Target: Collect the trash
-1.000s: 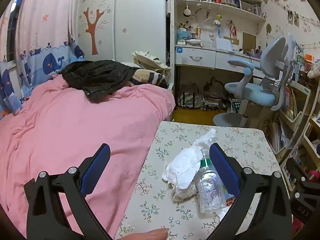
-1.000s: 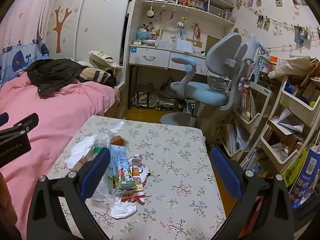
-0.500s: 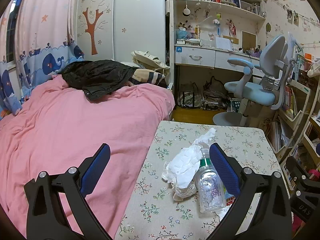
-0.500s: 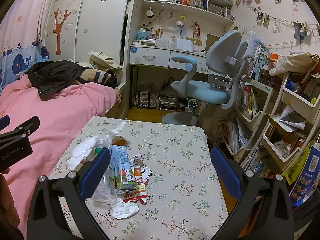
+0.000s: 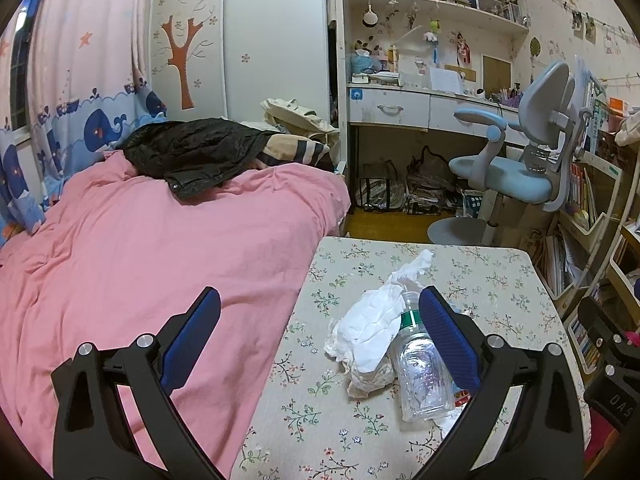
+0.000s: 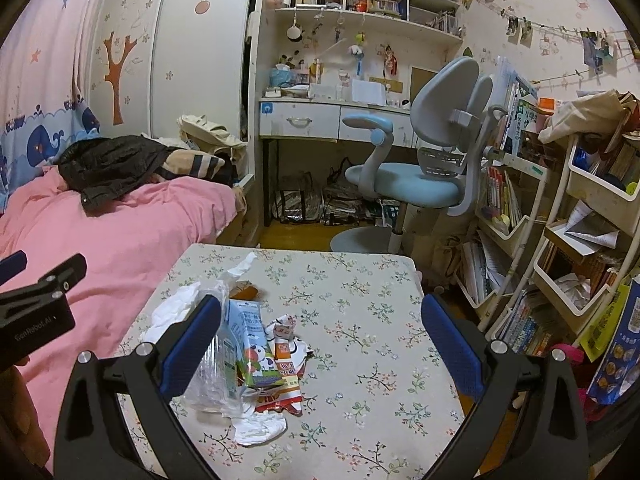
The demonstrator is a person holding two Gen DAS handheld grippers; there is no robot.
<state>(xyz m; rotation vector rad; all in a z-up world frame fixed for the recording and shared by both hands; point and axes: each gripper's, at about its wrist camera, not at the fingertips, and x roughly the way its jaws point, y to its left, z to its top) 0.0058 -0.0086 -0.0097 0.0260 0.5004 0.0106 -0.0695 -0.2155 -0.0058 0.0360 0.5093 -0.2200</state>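
Tools, left tool [image 5: 320, 332] and right tool [image 6: 320, 332], are hovering agape beside the crushed clear plastic bottle [image 5: 422, 372]; a glancing grip risks rolling it off the floral-cloth surface [image 6: 360, 280].

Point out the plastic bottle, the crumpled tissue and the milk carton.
plastic bottle [image 5: 422, 376]: left wrist view, clear body.
crumpled tissue [image 5: 370, 330]: left wrist view, white middle.
milk carton [image 6: 250, 344]: right wrist view, printed front face.
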